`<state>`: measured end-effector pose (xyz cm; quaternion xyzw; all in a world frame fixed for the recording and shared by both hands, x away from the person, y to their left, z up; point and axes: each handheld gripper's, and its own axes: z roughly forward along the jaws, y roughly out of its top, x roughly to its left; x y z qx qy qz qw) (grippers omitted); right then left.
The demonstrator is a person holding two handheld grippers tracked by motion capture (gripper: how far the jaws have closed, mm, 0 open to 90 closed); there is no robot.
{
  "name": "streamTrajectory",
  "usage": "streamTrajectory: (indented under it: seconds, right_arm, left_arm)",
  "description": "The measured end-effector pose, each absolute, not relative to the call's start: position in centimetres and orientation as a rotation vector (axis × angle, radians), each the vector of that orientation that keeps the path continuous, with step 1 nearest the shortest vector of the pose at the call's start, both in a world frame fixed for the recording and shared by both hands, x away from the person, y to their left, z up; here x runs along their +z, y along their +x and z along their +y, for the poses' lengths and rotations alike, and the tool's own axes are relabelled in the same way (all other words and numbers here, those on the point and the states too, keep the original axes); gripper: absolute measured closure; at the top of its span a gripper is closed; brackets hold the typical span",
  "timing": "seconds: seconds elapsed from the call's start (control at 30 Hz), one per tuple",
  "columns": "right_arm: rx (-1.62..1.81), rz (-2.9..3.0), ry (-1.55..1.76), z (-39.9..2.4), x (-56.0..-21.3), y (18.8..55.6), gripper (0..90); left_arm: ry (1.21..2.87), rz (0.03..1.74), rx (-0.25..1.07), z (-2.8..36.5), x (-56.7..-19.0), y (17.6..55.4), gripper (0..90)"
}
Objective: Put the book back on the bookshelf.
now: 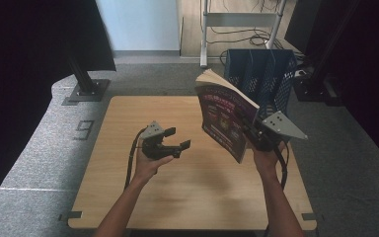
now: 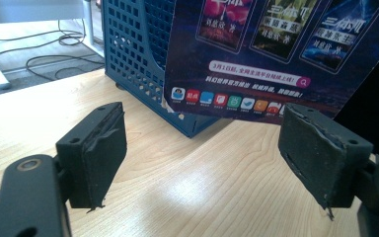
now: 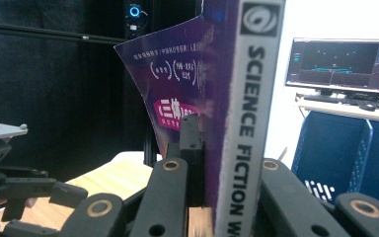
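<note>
- A light wooden table fills the centre of the high view, standing on grey carpet, with dark curtains at both sides and a desk frame with loose cables at the top.
- A blue perforated file rack stands at the table's far right edge, in the upper right of the frame; its slots open upward.
- The right gripper, centre right of the frame, is clamped on a purple paperback book, gripping near its lower spine edge. In the right gripper view the jaws pinch the book from both sides, and the spine reads "SCIENCE FICTION".
- The book is held off the table, nearly upright, its long axis tilting up and toward the upper left, with its page edge on top.
- The rack sits just behind and to the right of the book, close by; any slotting move would probably carry the book up and back toward it.
- The left gripper, centre left of the frame, hovers with its jaws wide apart and nothing between them, well apart from the book.
</note>
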<state>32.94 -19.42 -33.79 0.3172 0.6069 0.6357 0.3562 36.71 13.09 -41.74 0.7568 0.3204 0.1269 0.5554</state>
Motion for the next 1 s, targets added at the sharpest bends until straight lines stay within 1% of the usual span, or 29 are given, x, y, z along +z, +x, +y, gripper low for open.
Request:
streamTrajectory:
  seconds: [1.0]
  right_arm:
    - [1.562, 1.468, 0.911, -21.7, -32.1, 35.7, 81.6]
  left_arm:
    - [1.791, 0.764, 0.304, 13.5, -41.7, 36.7, 19.1]
